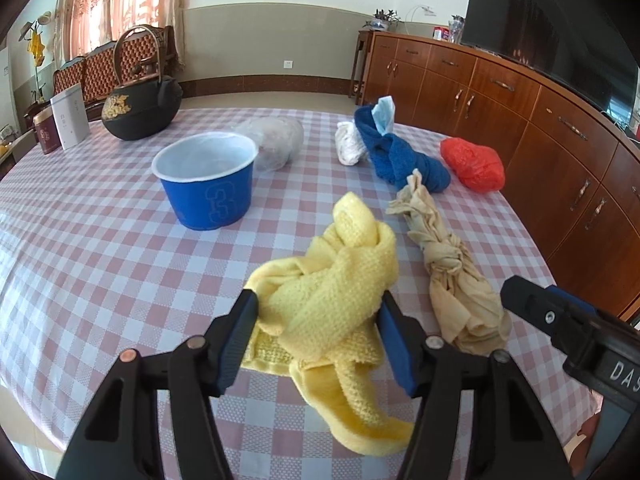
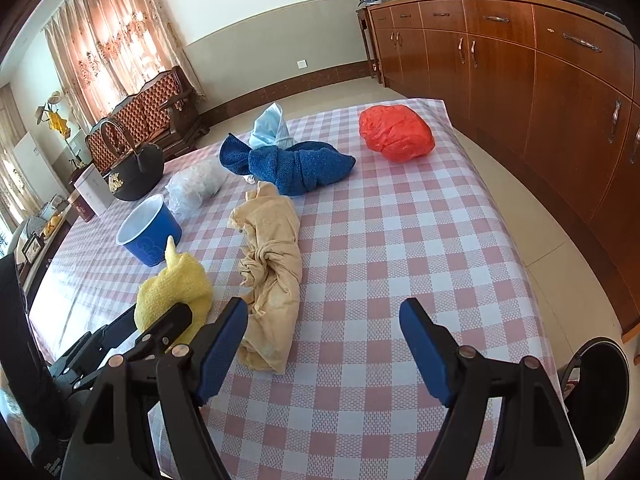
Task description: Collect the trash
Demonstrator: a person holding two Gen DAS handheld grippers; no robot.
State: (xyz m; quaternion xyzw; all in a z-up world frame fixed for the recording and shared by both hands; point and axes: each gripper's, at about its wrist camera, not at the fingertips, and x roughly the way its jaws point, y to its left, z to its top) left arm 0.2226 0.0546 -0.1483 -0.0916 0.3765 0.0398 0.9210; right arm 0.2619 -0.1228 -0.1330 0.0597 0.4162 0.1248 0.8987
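L gripper [image 1: 316,320] angled down at the table [image 1: 100,264], jaws either side of the yellow cloth [image 1: 332,280]; both blue pads touch the bundle's sides, so it looks pinched, w/ the cloth resting on the tablecloth. R gripper [image 2: 320,332] also angled down, jaws spread wide, nothing between them but checked tablecloth; its left pad sits just beside the near end of the beige cloth [image 2: 272,264], not touching as far as I can tell.

Trash items on table: yellow cloth near-left, beige knotted cloth right of it, blue towel [image 2: 288,166] farther back w/ a light blue mask [image 2: 270,126] tucked at its far end, red plastic bag [image 2: 396,132] far right, clear plastic bag [image 2: 196,190] behind the blue cup [image 2: 150,236].

L view only: small white wad [image 1: 350,144] left of blue towel, TV [image 1: 548,28] on the cabinet [image 1: 500,96]. R view only: dark round bin [image 2: 596,396] off the table's near-right edge, partly cut by frame + gripper arm; L gripper seen from the side, covering part of yellow cloth.

Black kettle [image 1: 140,112] + tins far left. Cup contents hard to make out. Grip on yellow cloth's underside hidden.
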